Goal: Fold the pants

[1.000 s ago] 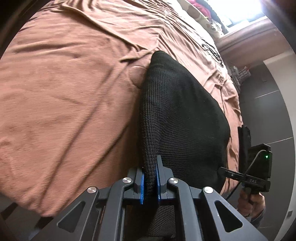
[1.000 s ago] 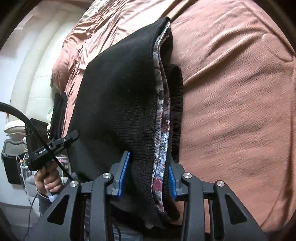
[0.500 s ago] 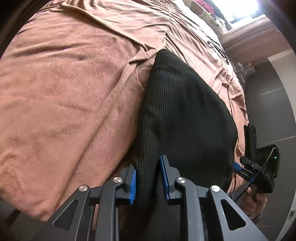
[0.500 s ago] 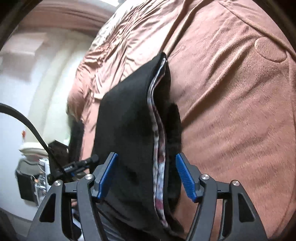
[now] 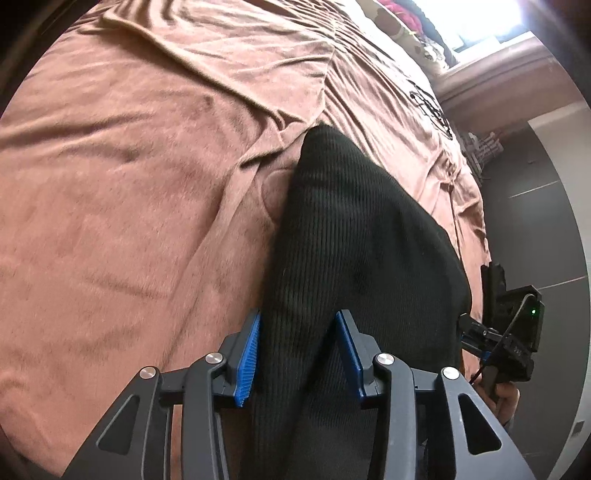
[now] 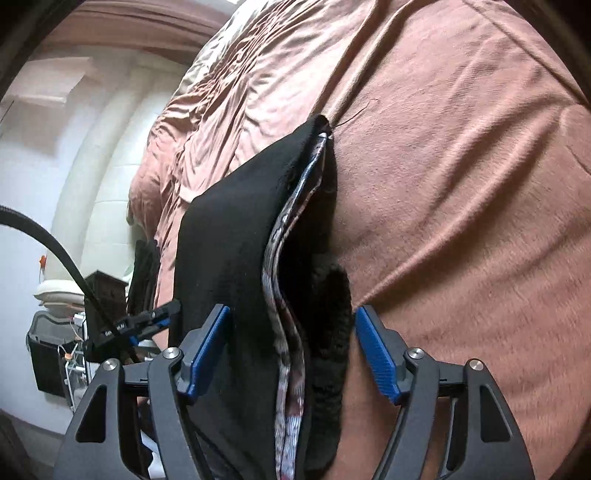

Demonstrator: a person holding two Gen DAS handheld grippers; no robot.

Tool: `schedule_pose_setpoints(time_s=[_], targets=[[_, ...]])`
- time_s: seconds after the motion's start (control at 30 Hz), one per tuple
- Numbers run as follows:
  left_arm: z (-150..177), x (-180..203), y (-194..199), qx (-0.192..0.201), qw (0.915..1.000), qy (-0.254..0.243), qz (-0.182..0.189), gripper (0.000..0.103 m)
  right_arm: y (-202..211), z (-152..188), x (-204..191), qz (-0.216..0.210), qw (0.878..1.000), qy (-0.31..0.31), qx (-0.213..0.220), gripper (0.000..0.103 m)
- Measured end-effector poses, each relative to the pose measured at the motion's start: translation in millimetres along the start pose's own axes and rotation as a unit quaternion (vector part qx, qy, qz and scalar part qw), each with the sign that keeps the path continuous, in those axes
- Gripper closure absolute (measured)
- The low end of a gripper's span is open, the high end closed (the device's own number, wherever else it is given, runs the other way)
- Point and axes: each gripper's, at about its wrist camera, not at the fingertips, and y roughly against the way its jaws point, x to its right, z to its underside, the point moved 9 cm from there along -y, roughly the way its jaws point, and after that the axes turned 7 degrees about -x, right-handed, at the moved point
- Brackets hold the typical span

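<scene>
Black ribbed pants [image 5: 354, 236] lie folded on the brown blanket [image 5: 129, 192]. My left gripper [image 5: 299, 350] straddles their near end; its jaws are opening, and the blue pads [image 5: 249, 354] stand off the raised fold between them. In the right wrist view the pants [image 6: 229, 258] show a patterned lining [image 6: 284, 236] along their open edge. My right gripper [image 6: 291, 350] is spread around that edge, its jaws still opening, and neither pad presses the cloth. Each view catches the other gripper at the pants' far side: the right gripper [image 5: 511, 339] and the left gripper [image 6: 129, 325].
The blanket [image 6: 461, 184] covers a bed and is creased toward the far end. A bright window [image 5: 480, 26] lies beyond the bed. Dark floor [image 5: 535, 221] runs along one side. A white rounded wall [image 6: 48, 177] and a black bin [image 6: 46, 354] stand off the other side.
Both grippers were pinching the pants' near edge. Their jaws have spread apart and let go, and the cloth has sunk onto the blanket as both hands came lower and forward.
</scene>
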Motion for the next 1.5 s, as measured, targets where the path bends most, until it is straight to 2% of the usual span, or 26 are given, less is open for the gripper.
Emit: schedule_pose_setpoints(time_s=[0.1,0.33,0.5,0.73,0.8,0.87,0.9,1.0,1.17,1.2,1.27,1.33,1.37,1.5], targets=[[-9.1,0.6,-4.0,0.0,1.0,-0.002,0.007,0.06,-4.2,-5.2,-6.6,0.0,1.0,0.002,-0.002,0.034],[-23.2,-1.0,-11.6,-0.003,0.9997,-0.011,0.02,0.06,-11.1,-6.3,-11.3,-0.038,0.999,0.013,-0.014,0.034],[-31.1,-1.0,-14.5,-0.005,0.999,-0.019,0.039,0.06,-16.3,-2.5,-7.0,-0.042,0.999,0.025,-0.023,0.034],[-44.5,6.0,-20.7,-0.004,0.9961,-0.035,0.081,0.06,-23.9,-16.8,-6.6,-0.036,0.999,0.022,-0.01,0.034],[-49.0,7.9,-23.8,-0.005,0.995,-0.034,0.094,0.06,-22.3,-16.0,-7.1,-0.037,0.999,0.024,-0.007,0.04],[-54.0,7.8,-26.9,-0.006,0.9934,-0.029,0.111,0.062,-25.5,-16.8,-8.9,-0.046,0.999,0.018,-0.007,0.054],[-55.8,7.6,-27.4,-0.006,0.9924,-0.025,0.12,0.062,-26.2,-16.0,-8.7,-0.052,0.998,0.016,-0.008,0.056],[-57.0,7.9,-27.0,-0.007,0.9891,-0.019,0.146,0.062,-23.5,-10.9,-8.0,-0.059,0.998,0.023,-0.009,0.057],[-52.5,4.9,-23.7,-0.015,0.9855,-0.012,0.168,0.062,-22.1,-9.9,-2.4,-0.057,0.998,0.02,-0.015,0.056],[-51.4,4.1,-23.7,-0.017,0.9846,-0.007,0.174,0.063,-23.3,-10.4,-2.1,-0.057,0.998,0.019,-0.015,0.056],[-50.0,2.3,-24.6,-0.018,0.9845,-0.001,0.175,0.077,-25.0,-13.4,-3.0,-0.057,0.998,0.014,-0.013,0.057],[-49.2,2.3,-22.4,-0.011,0.9841,0.003,0.177,0.087,-23.5,-15.1,-5.1,-0.051,0.999,0.016,-0.005,0.066],[-48.6,4.0,-20.2,-0.007,0.9844,0.001,0.176,0.088,-22.1,-15.5,-8.3,-0.048,0.999,0.019,0.002,0.07],[-44.2,14.0,-6.2,0.009,0.9861,-0.016,0.165,0.091,-12.1,-12.3,-18.8,-0.041,0.998,0.033,0.021,0.076]])
